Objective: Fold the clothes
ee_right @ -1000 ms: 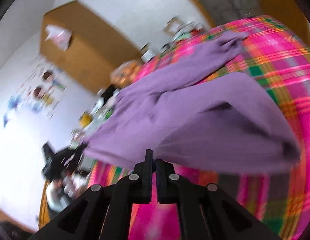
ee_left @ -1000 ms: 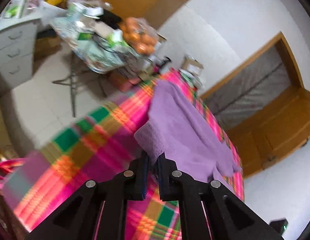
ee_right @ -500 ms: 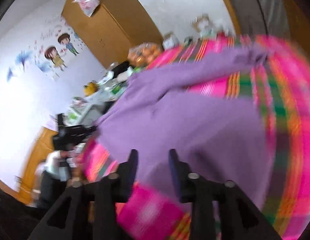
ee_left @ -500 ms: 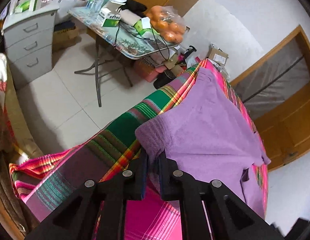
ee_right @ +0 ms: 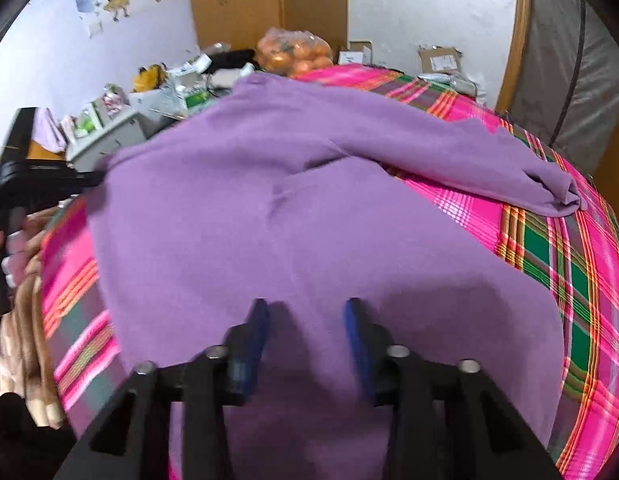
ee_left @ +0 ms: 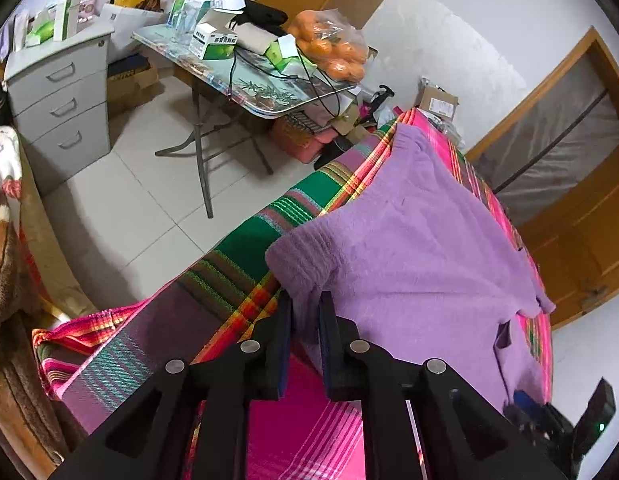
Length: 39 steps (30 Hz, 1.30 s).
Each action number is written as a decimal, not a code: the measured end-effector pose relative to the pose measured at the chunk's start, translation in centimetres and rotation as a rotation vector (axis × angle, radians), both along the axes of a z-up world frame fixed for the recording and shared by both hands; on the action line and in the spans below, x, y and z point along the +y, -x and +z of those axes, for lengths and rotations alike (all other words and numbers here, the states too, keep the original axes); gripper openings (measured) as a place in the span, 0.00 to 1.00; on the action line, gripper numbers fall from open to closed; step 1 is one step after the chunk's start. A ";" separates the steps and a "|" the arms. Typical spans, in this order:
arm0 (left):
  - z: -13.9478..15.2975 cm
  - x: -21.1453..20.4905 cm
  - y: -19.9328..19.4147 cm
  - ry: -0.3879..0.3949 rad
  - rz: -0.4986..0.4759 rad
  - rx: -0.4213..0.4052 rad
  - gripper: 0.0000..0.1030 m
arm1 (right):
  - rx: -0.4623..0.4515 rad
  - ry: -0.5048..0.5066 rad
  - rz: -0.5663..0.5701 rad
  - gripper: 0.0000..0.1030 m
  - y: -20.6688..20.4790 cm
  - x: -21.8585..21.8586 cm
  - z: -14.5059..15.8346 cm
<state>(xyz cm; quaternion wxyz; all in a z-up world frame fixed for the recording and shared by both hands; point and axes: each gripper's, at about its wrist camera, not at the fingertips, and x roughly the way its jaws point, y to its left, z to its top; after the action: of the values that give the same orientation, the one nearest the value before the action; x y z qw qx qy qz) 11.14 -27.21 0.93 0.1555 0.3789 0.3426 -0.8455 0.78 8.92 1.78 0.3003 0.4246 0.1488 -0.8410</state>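
over the purple garment (ee_right: pixel 301 216), right gripper (ee_right: pixel 307 312) tilts down, jaws apart.

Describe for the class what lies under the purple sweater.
A bright plaid cloth shows around the purple sweater on all sides, so the sweater lies on it. What the cloth itself covers cannot be seen.

A plain purple sweater (ee_right: pixel 309 208) lies on a pink, green and orange plaid cloth (ee_right: pixel 557 248); beyond the cloth, orange fruit (ee_left: pixel 333 52) and a grey drawer cabinet (ee_left: pixel 65 100).
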 end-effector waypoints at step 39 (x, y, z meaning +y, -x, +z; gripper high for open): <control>1.0 -0.7 -0.4 -0.010 0.050 0.099 0.06 | 0.107 0.419 -0.972 0.19 -11.0 34.1 5.4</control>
<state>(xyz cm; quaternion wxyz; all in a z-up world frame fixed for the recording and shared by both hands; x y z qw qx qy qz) 11.53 -27.90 1.89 0.1575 0.3285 0.3637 -0.8573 11.79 43.04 7.20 -0.0539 0.3322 -0.2210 -0.9154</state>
